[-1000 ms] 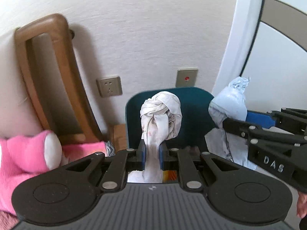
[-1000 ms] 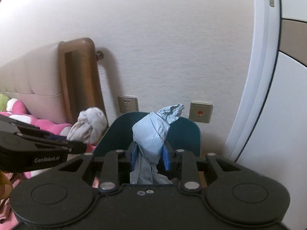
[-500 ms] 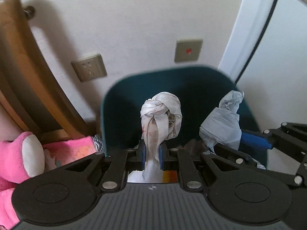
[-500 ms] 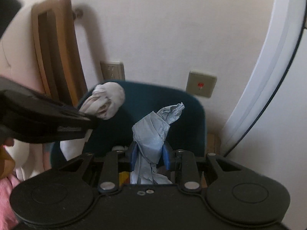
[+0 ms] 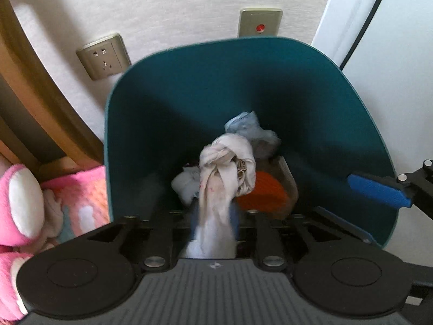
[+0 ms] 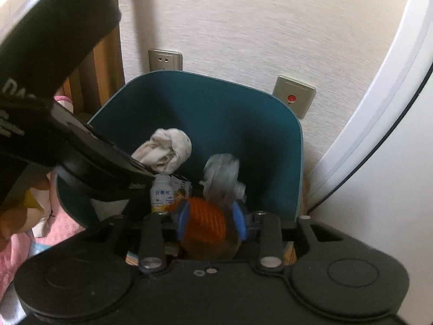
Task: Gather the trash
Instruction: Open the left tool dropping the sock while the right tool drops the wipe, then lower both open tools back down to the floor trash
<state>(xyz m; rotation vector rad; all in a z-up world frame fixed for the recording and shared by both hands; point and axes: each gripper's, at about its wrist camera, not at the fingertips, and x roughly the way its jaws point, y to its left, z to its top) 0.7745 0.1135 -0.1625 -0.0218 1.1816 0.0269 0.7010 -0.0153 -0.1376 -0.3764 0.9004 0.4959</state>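
A teal waste bin point(image 5: 151, 135) point(image 6: 270, 146) stands against the wall, and both grippers point down into it. My left gripper point(image 5: 213, 216) has its jaws opening. A white knotted cloth point(image 5: 227, 168) point(image 6: 165, 151) is still between its blue pads, its lower part blurred. My right gripper point(image 6: 211, 216) is also opening, with nothing between its pads. The blue-grey paper wad point(image 6: 222, 173) point(image 5: 251, 132) is out of its jaws and blurred inside the bin. Below lie an orange ribbed item point(image 6: 205, 219) point(image 5: 259, 192) and a small white bottle point(image 6: 161, 193).
Behind the bin the wall carries a power socket point(image 5: 104, 55) and a plate with a red button point(image 5: 259, 23). A wooden headboard point(image 5: 32, 86) and a pink plush toy point(image 5: 24, 203) are on the left. A white door frame point(image 5: 349, 19) is on the right.
Both grippers came down and tipped over the bin, which now fills the views. Both sets of jaws opened. The blue-grey wad left the right jaws and dropped into the bin.
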